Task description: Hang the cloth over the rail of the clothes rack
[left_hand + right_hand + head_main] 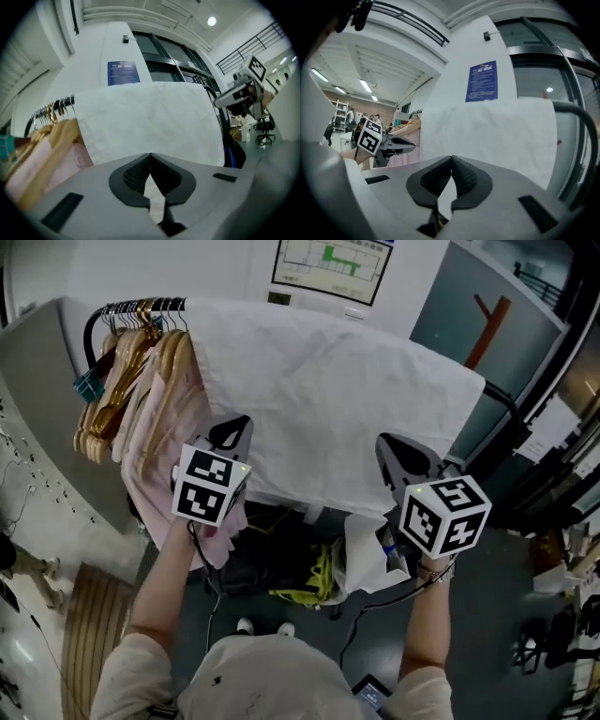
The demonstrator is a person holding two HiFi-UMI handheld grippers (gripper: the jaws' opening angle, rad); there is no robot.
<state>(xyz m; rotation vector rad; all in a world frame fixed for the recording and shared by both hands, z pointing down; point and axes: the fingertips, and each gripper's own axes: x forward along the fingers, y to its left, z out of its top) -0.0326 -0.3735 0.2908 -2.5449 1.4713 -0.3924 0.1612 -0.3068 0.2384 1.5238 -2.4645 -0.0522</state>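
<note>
Both claws, our left gripper [238, 424] and right gripper [388, 442], are pressed together on nothing, near the wide white cloth [328, 399], which already drapes over the clothes rack's black metal rail [92, 329], so we judge the hanging done, bar smoothing.

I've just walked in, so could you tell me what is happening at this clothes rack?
A person holds tongs in each hand. The white cloth already hangs over the rack's rail, beside garments on wooden hangers. The left tongs and right tongs are both shut, apparently empty, in front of the cloth's lower part.
</note>
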